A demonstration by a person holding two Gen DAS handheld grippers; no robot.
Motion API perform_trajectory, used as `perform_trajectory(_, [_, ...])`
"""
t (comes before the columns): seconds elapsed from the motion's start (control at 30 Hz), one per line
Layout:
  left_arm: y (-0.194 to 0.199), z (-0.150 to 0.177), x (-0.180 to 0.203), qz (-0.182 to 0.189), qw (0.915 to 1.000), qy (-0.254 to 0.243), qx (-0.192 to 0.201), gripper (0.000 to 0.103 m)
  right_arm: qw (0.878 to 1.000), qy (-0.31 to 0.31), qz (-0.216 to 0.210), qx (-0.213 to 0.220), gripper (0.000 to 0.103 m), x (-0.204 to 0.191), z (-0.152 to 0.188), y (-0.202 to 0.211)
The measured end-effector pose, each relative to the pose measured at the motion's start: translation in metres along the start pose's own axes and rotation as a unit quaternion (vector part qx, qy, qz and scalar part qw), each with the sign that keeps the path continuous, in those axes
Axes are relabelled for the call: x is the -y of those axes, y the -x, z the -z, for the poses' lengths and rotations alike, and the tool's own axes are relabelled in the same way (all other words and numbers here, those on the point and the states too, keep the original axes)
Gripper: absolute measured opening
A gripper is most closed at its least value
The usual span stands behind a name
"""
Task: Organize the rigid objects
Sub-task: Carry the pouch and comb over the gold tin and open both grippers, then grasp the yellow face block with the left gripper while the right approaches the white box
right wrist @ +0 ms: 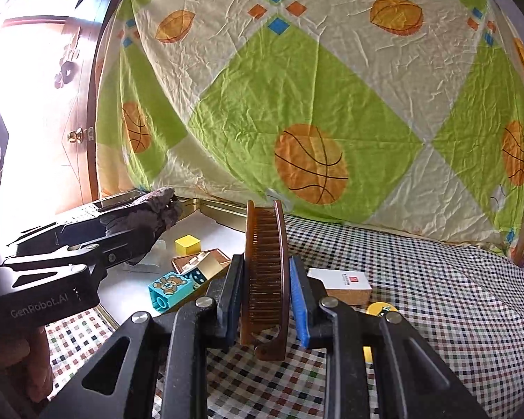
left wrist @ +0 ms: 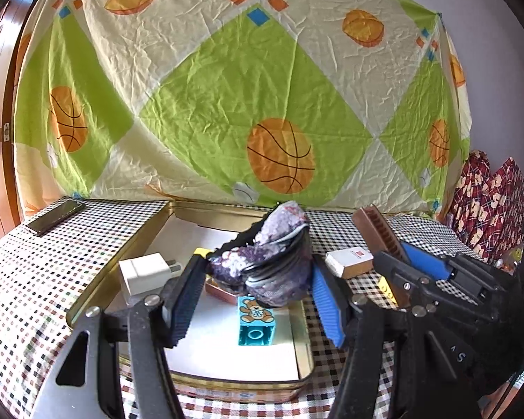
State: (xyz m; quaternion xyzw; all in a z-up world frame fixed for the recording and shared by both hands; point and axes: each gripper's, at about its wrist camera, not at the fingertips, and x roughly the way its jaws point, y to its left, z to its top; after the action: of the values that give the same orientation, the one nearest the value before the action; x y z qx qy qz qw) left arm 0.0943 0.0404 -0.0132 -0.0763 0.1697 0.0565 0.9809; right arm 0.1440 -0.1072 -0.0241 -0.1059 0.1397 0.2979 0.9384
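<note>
Holding the sequined pouch point(left wrist: 265, 265) in my left gripper point(left wrist: 258, 279) over the tin tray point(left wrist: 192, 379) and the brown comb point(right wrist: 266, 272) clamped in my right gripper point(right wrist: 265, 293), I should lower each gently between the blocks.

Open white floor at the near end of the shallow gold metal tin point(left wrist: 136, 244), past the teal bear-printed toy block point(left wrist: 256, 321). Blocked further in by the white plug adapter point(left wrist: 143, 272) and copper-coloured flat box point(left wrist: 220, 289) (partly hidden). Bare checked tablecloth point(right wrist: 419, 296) right of the white-and-cork box point(right wrist: 346, 284).
</note>
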Motion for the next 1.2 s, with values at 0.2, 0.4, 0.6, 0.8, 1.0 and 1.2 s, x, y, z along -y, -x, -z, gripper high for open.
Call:
perform_trajectory(0.2, [-0.015, -0.011, -0.030, -0.023, 0.9992, -0.002, -0.032, 0.060, 0.999, 0.023, -0.029, -0.018, 0.028, -0.032, -0.028, -0.028])
perform_trajectory(0.4, [-0.037, -0.016, -0.057, -0.039, 0.9966, 0.007, -0.072, 0.060, 0.997, 0.019, -0.046, -0.066, 0.028, -0.052, -0.039, -0.071])
perform_trajectory(0.6, [-0.052, -0.013, -0.075, -0.057, 0.9934, 0.006, -0.099, 0.062, 0.992, -0.012, -0.066, -0.105, 0.028, -0.050, -0.035, -0.106])
perform_trajectory(0.8, [-0.055, -0.010, -0.083, -0.075, 0.9923, 0.016, -0.097, 0.071, 0.991, -0.017, -0.084, -0.107, 0.038, -0.053, -0.032, -0.113])
perform_trajectory(1.0, [-0.045, -0.013, -0.080, -0.081, 0.9931, 0.037, -0.076, 0.088, 0.992, -0.032, -0.077, -0.090, 0.057, -0.035, -0.035, -0.096])
perform_trajectory(1.2, [-0.029, -0.019, -0.050, -0.055, 0.9965, 0.038, -0.050, 0.089, 0.996, -0.038, -0.018, -0.084, 0.068, 0.011, -0.024, -0.064])
